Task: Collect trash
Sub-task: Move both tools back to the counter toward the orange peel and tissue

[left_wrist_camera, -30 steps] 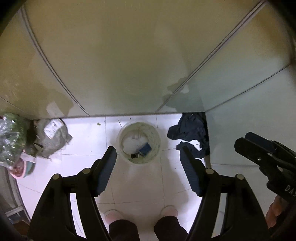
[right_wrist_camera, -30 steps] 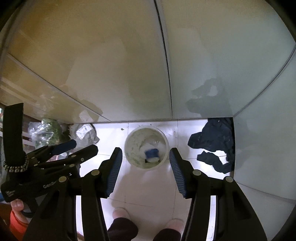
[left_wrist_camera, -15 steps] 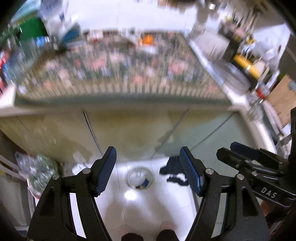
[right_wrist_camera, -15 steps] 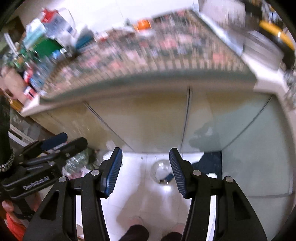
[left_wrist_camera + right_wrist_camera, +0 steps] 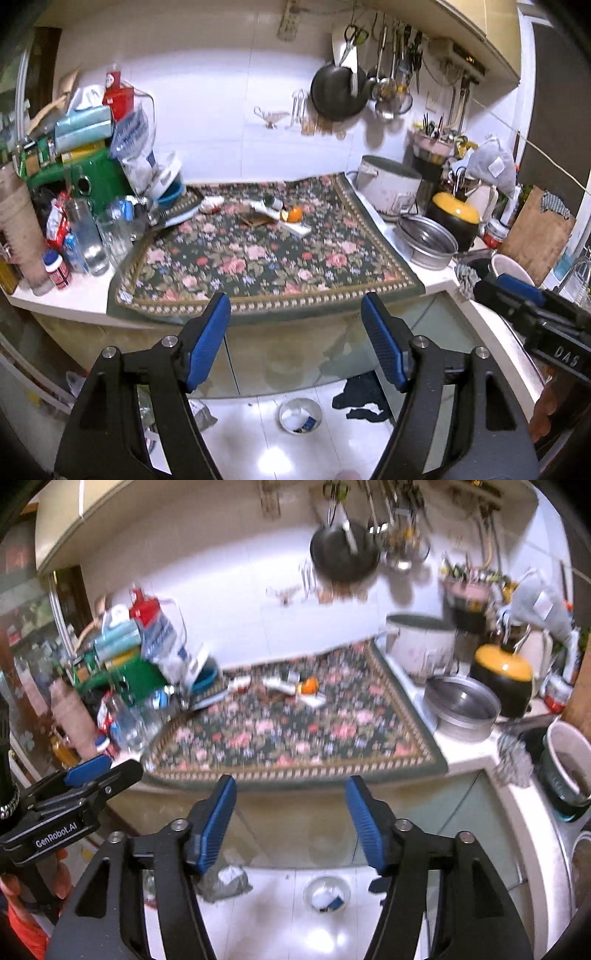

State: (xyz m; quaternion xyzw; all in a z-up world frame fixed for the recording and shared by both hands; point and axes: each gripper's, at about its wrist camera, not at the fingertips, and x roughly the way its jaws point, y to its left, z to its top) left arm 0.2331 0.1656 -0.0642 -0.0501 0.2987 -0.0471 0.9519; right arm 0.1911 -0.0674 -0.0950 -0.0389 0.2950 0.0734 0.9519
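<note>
A floral cloth (image 5: 258,258) covers the counter. At its far side lie scraps of trash: an orange peel (image 5: 294,213), a brown wrapper (image 5: 255,219), a small bottle (image 5: 272,202) and white paper (image 5: 299,229); the peel also shows in the right wrist view (image 5: 309,685). A white trash bucket (image 5: 300,416) stands on the floor below, also in the right wrist view (image 5: 327,892). My left gripper (image 5: 295,343) and right gripper (image 5: 290,823) are both open and empty, held in front of the counter edge, well short of the trash.
Bottles, jars and boxes (image 5: 85,206) crowd the counter's left end. Pots and a steel basin (image 5: 428,240) stand at the right. A pan (image 5: 338,92) and utensils hang on the wall. Dark cloth (image 5: 364,397) and a bag (image 5: 225,880) lie on the floor.
Both grippers have tilted up from the floor bucket to face the counter top. Both stay open and empty.
</note>
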